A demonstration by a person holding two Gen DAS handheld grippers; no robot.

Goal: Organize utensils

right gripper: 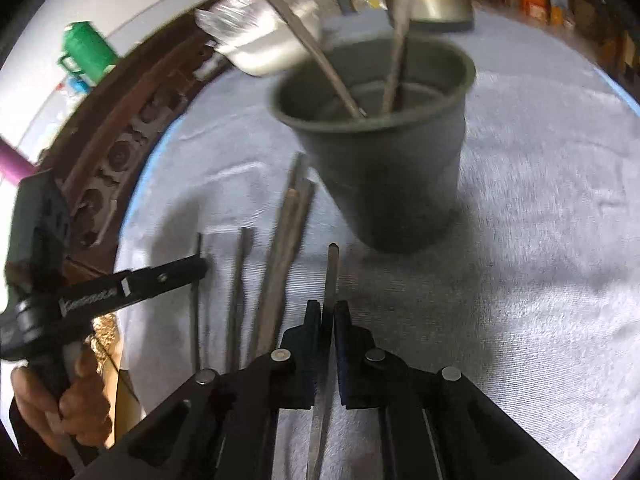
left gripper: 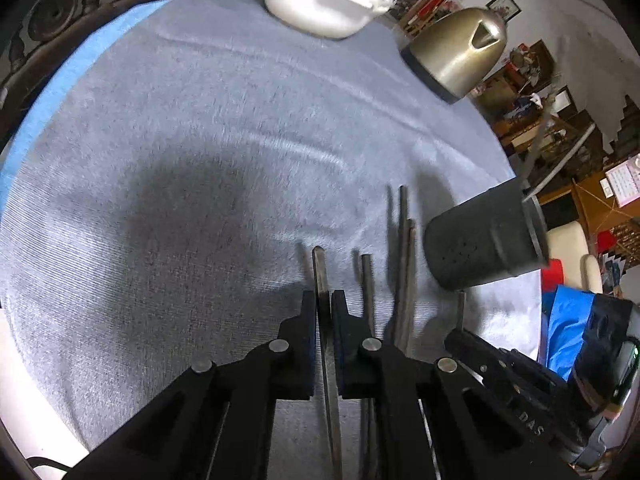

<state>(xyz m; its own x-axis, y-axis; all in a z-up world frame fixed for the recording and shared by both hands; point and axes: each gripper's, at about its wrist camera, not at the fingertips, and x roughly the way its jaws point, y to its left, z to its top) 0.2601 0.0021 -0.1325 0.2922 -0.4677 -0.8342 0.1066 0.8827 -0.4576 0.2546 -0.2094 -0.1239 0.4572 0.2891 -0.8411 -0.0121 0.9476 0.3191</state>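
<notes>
- We hold the left gripper [left gripper: 324, 300] clamped on one flat metal utensil handle [left gripper: 320, 268], its end poking out past the fingertips, apparently taken by the handle so it can drop blade-end up or down into the holder.
- Our right gripper [right gripper: 328, 312] pinches a second handle [right gripper: 332, 264] the same way, pointing toward the dark grey cup [right gripper: 384, 152].
- The cup stands upright on the pale blue cloth [right gripper: 520, 240] and, in the right wrist view, already carries two utensils leaning against its rim; in the left wrist view it sits near the cloth's right edge.
- Between the two grippers we count three loose handles [right gripper: 280, 240] lying side by side on the cloth just beside the cup's base, though blur could hide another.
- Along the far edge stand one white pot [left gripper: 320, 4] and one metal kettle [left gripper: 460, 48], clear of the work.
- A hand [right gripper: 60, 400] grips the left tool's handle at the near left.
</notes>
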